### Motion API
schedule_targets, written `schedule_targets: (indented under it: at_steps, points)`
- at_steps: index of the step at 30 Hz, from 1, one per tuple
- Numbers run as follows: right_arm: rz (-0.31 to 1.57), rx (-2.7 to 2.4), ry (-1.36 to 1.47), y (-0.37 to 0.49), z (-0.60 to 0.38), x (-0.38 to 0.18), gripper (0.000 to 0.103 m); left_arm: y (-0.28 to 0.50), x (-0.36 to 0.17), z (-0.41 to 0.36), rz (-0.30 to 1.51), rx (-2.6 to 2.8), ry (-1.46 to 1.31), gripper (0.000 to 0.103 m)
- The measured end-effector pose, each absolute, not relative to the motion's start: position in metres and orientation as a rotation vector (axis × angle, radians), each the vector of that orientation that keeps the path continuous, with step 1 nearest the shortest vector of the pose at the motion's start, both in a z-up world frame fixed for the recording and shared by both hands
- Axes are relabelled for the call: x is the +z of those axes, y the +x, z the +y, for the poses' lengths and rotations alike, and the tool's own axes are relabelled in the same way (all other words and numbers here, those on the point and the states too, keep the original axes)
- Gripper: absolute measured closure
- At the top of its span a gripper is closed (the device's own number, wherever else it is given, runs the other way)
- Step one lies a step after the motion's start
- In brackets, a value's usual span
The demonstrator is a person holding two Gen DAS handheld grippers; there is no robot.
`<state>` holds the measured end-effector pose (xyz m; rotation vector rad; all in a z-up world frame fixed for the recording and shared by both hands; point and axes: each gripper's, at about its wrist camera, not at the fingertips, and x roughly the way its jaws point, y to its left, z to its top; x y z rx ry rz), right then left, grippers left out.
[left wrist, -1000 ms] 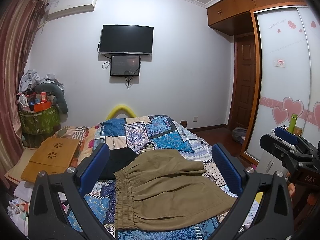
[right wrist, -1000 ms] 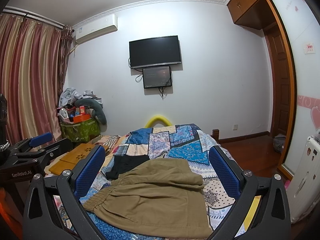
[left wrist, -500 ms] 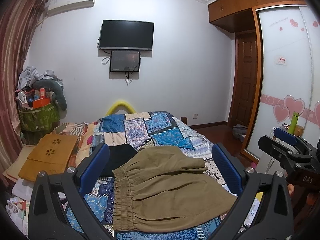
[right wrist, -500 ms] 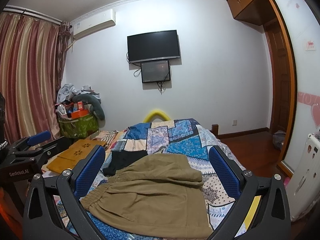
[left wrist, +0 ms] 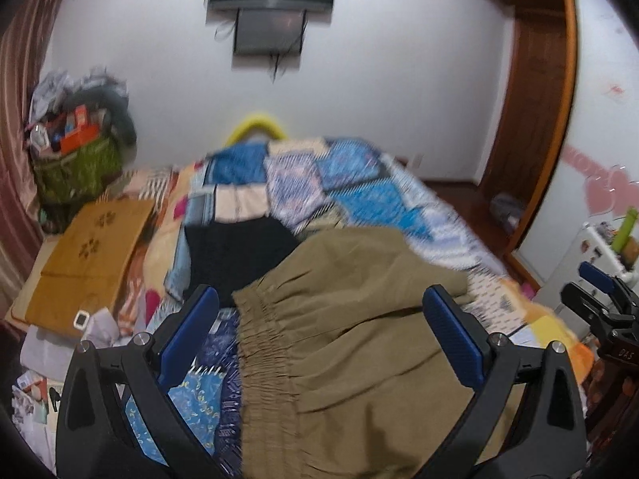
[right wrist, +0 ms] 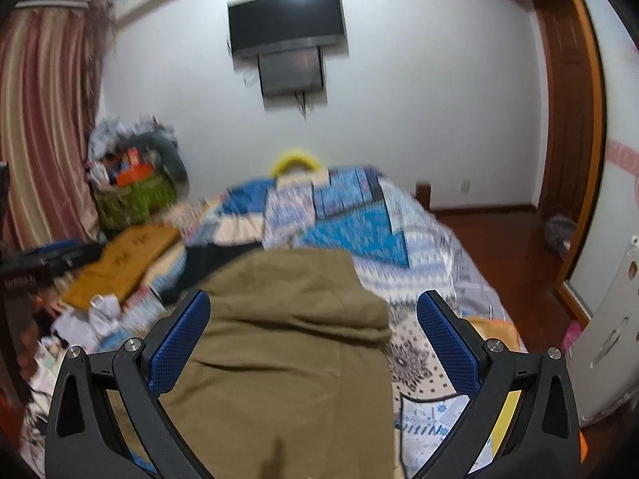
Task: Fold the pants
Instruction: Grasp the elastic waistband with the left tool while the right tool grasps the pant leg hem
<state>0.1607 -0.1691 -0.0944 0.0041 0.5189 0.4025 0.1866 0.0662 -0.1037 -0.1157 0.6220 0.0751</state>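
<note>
Left wrist view
pants: the olive pants (left wrist: pixel 351 343) lie on the bed (left wrist: pixel 399 199), already doubled over, with the gathered elastic waistband (left wrist: pixel 263 343) at their left edge.
left gripper: the left gripper (left wrist: pixel 319 335) hangs over the waistband end of the pants; its blue fingers (left wrist: pixel 187 335) are spread wide with nothing between them, and I cannot tell that they touch the cloth.
black garment: a black garment (left wrist: pixel 235 255) lies just beyond the waistband, touching or slightly under the pants.
board: a wooden board (left wrist: pixel 88 255) lies left of the pants, off the quilt.
right gripper: seen at the far right of the pants, well apart from them, fingers also parted.

Right wrist view
pants: the pants (right wrist: pixel 279 343) fill the space between the fingers, the folded upper layer ending in a rounded edge to the right.
right gripper: the right gripper (right wrist: pixel 315 339) is over the middle of the pants; its fingers (right wrist: pixel 447 339) are spread and hold nothing.
blur: both views are smeared, so fine creases are hard to read.

Judgement
step: most likely the approach for a grasp, no cloth yet taken.
next move: each gripper needs to come down on an edge of the pants, the left at the waistband, and pinch both layers together without catching the black garment or the quilt.
</note>
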Motion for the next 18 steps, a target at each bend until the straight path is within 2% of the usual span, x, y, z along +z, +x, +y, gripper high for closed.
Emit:
schedule_targets:
  at_steps: [12, 15, 18]
  points:
    - [0.873, 0.405, -0.072, 0.249, -0.190, -0.181, 0.000, 0.273, -0.195, 0.110, 0.929, 0.089, -0.100, 0.000]
    - [0.955, 0.429, -0.070, 0.269, -0.193, -0.195, 0.002, 0.281, -0.211, 0.113, 0.982, 0.089, -0.080, 0.000]
    - [1.018, 0.452, -0.028, 0.286, -0.195, -0.207, 0.010, 0.289, -0.229, 0.118, 1.043, 0.080, -0.074, 0.005]
